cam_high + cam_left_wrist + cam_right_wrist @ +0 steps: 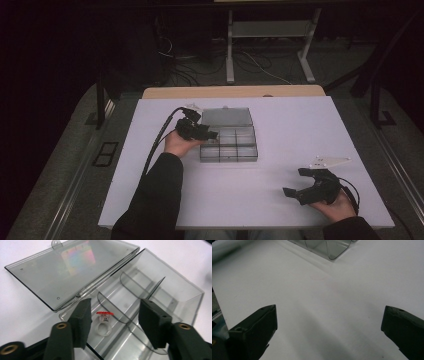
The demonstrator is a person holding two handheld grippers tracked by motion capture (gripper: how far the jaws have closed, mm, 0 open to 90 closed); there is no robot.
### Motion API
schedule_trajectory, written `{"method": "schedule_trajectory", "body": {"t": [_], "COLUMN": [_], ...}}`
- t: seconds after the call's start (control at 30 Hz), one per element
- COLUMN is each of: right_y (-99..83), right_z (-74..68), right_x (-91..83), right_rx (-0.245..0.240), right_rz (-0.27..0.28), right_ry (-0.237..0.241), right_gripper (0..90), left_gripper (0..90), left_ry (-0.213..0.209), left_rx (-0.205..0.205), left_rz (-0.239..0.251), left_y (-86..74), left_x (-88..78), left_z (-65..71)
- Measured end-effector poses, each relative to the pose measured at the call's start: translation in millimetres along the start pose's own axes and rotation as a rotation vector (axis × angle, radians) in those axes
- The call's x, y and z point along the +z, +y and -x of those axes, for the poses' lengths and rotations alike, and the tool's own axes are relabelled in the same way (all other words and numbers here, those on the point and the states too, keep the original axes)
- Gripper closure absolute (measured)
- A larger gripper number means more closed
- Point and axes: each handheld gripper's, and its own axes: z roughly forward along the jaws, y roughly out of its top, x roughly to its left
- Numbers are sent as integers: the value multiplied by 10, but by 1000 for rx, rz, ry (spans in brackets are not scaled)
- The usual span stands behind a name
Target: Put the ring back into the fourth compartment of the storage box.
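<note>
On the left side of the white bench (280, 200), the left gripper (209, 134) is held in a hand and sits at the left edge of a clear grey plastic box with little walls inside (230, 145). Its two black jaws are apart and hold nothing. Seen from the left gripper view, the jaws hang just over the box's nearest part (150, 305). A small clear plastic ring with a red top (104, 322) lies on the floor of that part, between the two jaws but not touching them. The flat see-through lid (67, 270) is swung open and lies back on the bench behind the box.

Far over on the right, near the front edge, the right gripper (296, 183) rests in the other hand. Its jaws are wide apart and hold nothing, with bare white bench between them. One corner of the box (329, 247) shows at the top of the right gripper view.
</note>
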Motion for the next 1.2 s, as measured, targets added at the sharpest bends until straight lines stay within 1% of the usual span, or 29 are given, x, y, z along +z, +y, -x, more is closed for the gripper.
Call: {"method": "schedule_trajectory", "body": {"t": [0.03,0.07,0.13,0.23,0.37,0.43,0.53,0.57,0.6,0.67,0.7,0.87,0.93,1.13,1.2], "right_y": [0,1,3,6,7,7,7,7,7,8,9,9,8,7,7], "right_z": [0,-1,-3,-6,-10,-13,-14,-14,-14,-15,-16,-18,-19,-20,-21], "right_x": [1,2,4,7,5,4,5,5,5,5,5,10,9,7,6], "right_rx": [-2,-2,-5,-5,-3,-3,-6,-6,-6,-5,-4,-8,-8,-4,-4], "right_rz": [0,1,2,2,3,4,3,3,3,3,4,2,2,1,1], "right_ry": [1,0,-1,-5,-5,-4,-4,-4,-4,-4,-4,-4,-4,-4,-3], "right_gripper": [0,0,0,0,0,0,0,0,0,0,0,0,0,0,0], "left_gripper": [385,360,312,242,136,103,12,0,0,0,0,0,0,0,0], "left_ry": [-6,-8,-13,-27,-17,-9,-1,8,20,25,21,28,29,35,30], "left_rx": [-1,0,-8,-14,7,6,-10,1,4,4,4,12,17,12,8], "left_rz": [5,20,36,47,42,54,71,68,72,90,97,105,107,129,134], "left_y": [2,3,7,9,-9,-26,-52,-64,-79,-108,-123,-204,-237,-360,-420], "left_x": [-18,-48,-98,-165,-259,-310,-387,-412,-436,-480,-507,-602,-642,-743,-791], "left_z": [7,25,51,81,136,160,203,213,234,268,281,338,347,374,381]}}
